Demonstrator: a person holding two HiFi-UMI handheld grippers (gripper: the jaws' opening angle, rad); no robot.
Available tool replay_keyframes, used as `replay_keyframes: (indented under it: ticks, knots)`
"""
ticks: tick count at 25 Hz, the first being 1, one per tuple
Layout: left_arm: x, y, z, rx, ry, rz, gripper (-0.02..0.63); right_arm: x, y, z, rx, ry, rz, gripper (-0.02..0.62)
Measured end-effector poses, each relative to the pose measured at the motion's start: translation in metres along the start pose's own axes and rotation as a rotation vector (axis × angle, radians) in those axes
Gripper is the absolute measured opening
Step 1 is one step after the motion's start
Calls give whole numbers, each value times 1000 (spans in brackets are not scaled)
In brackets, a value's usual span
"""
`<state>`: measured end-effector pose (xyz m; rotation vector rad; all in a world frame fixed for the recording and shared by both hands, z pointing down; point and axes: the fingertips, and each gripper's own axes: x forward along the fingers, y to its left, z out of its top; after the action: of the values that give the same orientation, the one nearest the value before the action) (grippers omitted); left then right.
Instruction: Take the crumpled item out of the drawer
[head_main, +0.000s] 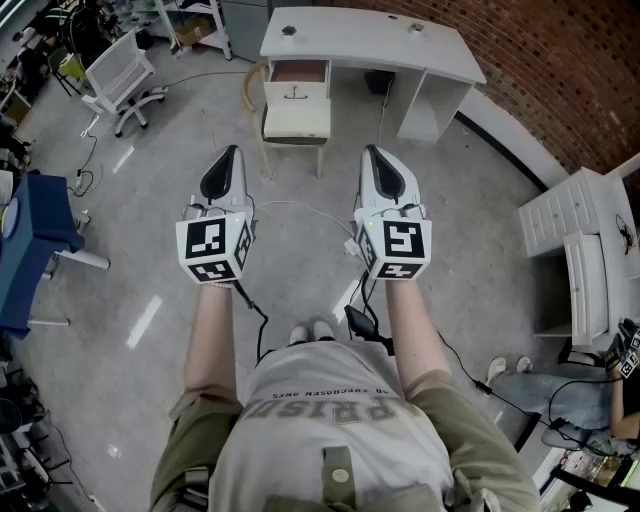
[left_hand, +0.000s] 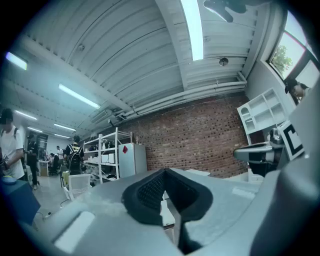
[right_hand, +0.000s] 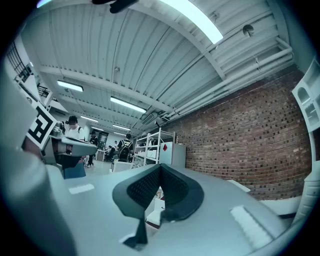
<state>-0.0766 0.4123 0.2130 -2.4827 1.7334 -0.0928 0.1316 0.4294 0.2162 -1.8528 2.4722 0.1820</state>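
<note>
Approach stage only: I hold my left gripper (head_main: 230, 152) and right gripper (head_main: 373, 151) closed and empty, well apart from the desk (head_main: 360, 40), whose drawer (head_main: 297, 72) appears open, crumpled item indiscernible, so next I must close in and part jaws.

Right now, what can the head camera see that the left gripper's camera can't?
Only the head view shows the floor, the person's arms, and the white desk with its open drawer and the chair in front of it. Only the left gripper view shows the ceiling lights, the metal shelves and people far off at the left. Both show the brick wall, the left gripper and the right gripper, each shut and empty.
</note>
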Motion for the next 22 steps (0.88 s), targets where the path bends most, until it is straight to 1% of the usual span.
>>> replay_keyframes:
  ticks: [16,22]
  knots:
    - [7,-3,-7,1,23,0,6,1,-5,-5,-22,9,7,0]
    - [12,-11,-10,-2,33,-5,6,1,-12,-10,-26,23,4,0]
